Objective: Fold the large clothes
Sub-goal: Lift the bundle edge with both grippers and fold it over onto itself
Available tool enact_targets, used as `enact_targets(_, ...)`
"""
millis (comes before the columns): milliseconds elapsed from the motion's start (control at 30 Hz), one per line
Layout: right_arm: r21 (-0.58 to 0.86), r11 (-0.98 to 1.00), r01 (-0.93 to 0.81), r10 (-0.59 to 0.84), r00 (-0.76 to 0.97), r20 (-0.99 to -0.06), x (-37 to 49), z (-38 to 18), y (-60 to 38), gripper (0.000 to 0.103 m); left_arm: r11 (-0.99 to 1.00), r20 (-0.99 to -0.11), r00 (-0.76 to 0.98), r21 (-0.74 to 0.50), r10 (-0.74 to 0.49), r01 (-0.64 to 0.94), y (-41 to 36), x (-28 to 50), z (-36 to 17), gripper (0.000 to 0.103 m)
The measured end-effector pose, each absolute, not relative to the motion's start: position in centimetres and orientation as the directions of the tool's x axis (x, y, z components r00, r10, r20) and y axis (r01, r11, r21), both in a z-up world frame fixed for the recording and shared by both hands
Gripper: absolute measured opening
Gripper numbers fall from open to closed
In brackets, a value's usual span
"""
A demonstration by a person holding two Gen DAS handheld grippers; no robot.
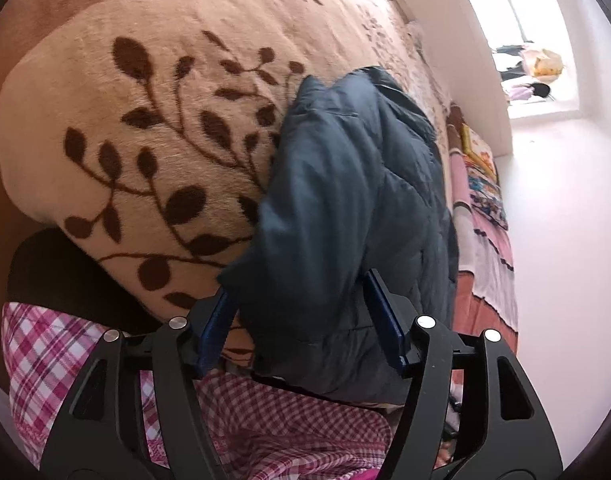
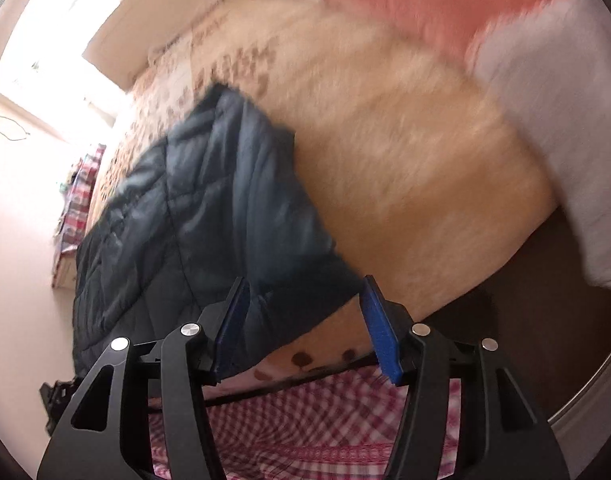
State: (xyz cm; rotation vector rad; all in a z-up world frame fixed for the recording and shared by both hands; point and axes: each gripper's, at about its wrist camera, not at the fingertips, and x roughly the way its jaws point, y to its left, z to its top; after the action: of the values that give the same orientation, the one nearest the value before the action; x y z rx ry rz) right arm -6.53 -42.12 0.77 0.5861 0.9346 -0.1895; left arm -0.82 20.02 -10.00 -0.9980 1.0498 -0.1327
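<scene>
A dark navy quilted jacket (image 1: 345, 200) lies bunched on a tan blanket with brown leaf print (image 1: 145, 120). My left gripper (image 1: 301, 312) is open, its blue fingers (image 1: 385, 320) standing either side of the jacket's near edge. In the right wrist view the same jacket (image 2: 193, 208) lies on the blanket (image 2: 405, 168). My right gripper (image 2: 305, 316) is open, with the jacket's near corner between its blue fingers (image 2: 379, 328). That view is blurred by motion.
A pink and white checked sheet (image 1: 45, 352) covers the bed's near edge, also seen in the right wrist view (image 2: 305, 432). A white wall and a bright window (image 1: 517, 0) are at the right. A pink and white cloth (image 2: 505, 40) lies at the far right.
</scene>
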Motion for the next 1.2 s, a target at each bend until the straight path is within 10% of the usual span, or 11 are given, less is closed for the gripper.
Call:
enact_targets(367,0.368,0.926,-0.087,0.346,0.59,-0.73,2.9,5.4,-28.0,0.005,0.634,-0.655,0.568,-0.722,-0.498,-0.277,18.6,-0.1,-9.6,0.064)
enact_targets(933,0.217,0.974,-0.057,0.224,0.311,-0.924,22.7,-4.3,-16.9,0.002,0.725,-0.662,0.595,-0.664,-0.457,-0.183,18.1,0.1,-8.4,0.047)
enact_targets(1200,0.297,0.955,-0.022,0.294,0.233,-0.927,24.0,-6.9,-17.7,0.0,0.713,-0.663,0.579,-0.675,-0.475,-0.189,17.5,1.5,-7.9,0.069)
